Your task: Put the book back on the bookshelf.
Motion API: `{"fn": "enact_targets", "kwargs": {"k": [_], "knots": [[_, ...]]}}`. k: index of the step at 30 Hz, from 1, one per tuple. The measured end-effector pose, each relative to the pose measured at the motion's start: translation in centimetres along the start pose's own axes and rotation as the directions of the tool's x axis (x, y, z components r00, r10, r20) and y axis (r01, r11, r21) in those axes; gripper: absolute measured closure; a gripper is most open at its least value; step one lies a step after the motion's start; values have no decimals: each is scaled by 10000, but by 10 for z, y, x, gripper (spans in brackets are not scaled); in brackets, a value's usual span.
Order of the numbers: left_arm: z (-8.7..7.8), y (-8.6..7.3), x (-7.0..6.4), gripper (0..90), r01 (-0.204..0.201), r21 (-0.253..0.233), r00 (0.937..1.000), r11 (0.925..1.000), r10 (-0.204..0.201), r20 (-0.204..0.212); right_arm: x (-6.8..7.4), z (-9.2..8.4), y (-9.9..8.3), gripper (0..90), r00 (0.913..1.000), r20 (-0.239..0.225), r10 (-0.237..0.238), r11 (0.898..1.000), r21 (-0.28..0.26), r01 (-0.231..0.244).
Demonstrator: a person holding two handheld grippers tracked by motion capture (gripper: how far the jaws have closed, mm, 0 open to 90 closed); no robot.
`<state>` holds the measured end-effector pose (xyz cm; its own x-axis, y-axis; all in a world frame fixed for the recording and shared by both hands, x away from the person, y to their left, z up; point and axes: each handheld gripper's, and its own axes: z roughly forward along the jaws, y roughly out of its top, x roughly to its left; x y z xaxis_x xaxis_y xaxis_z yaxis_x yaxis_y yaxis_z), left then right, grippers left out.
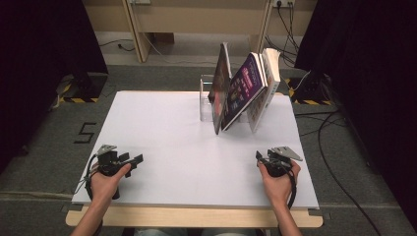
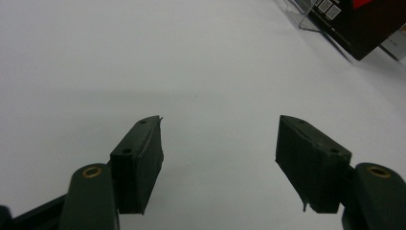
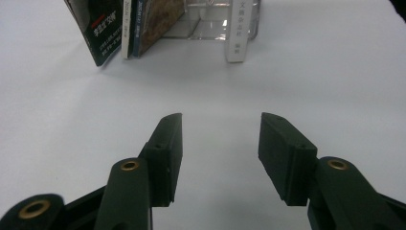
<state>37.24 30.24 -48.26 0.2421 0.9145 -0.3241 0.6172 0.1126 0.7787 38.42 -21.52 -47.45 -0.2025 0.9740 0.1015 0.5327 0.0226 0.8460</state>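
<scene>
My right gripper [image 3: 221, 143] jaws apart, empty; left gripper [image 2: 218, 153] likewise. Right gripper view reveals book spines [image 3: 127, 28]; high view, purple cover [image 1: 244, 88].

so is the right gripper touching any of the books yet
Apart. In the right gripper view the right gripper has open jaws with bare white table between them and the books. The high view shows the same wide gap.

The high view looks forward and down from above the person's side, taking in the whole table [image 1: 162, 128]. The left gripper view sits low and close over the tabletop, facing the far right corner. The right gripper view, equally low, faces the far edge. All three share the leaning books [image 1: 243, 93] [image 2: 368, 24] [image 3: 129, 26].
</scene>
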Motion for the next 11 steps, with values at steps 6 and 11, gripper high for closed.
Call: {"fn": "enact_targets", "kwargs": {"k": [6, 11], "knots": [[2, -3, -2, 305, -156, -16, 9999, 9999, 156, 47, -2, -3, -2, 477, 10000, 16, -42, 9998, -168, 42], [3, -3, -4, 274, -189, -62, 9998, 9998, 189, 53, -3, -3, -2, 473, 10000, -35, 3, 9998, -208, -4]]}}
